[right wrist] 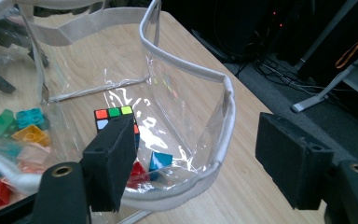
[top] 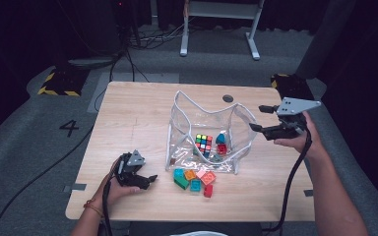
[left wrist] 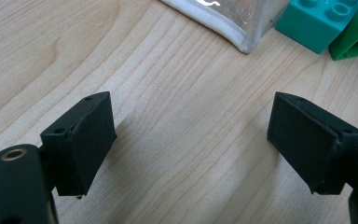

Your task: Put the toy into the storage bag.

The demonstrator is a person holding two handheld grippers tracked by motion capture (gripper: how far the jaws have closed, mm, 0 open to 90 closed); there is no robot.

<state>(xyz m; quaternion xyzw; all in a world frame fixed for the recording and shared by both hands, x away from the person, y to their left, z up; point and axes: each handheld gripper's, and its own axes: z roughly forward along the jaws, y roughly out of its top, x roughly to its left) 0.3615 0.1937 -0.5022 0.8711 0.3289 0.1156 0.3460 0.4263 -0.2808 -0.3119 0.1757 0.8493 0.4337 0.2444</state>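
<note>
right gripper (top: 261, 118) was held above the table's right edge, just beside the right rim of the clear bag (top: 187, 115); jaws apart, nothing between them. left gripper (top: 150, 179) rested low near the front-left of the table (top: 128, 113), jaws wide apart over bare wood, empty. bag stood open at mid-table, slightly toward the front edge. inside it: a puzzle cube (top: 203, 143) plus a blue brick (top: 220, 138) and a red brick (top: 222, 149). loose bricks (top: 195, 179) lay in a cluster against the bag's front side, near the front edge.
</note>
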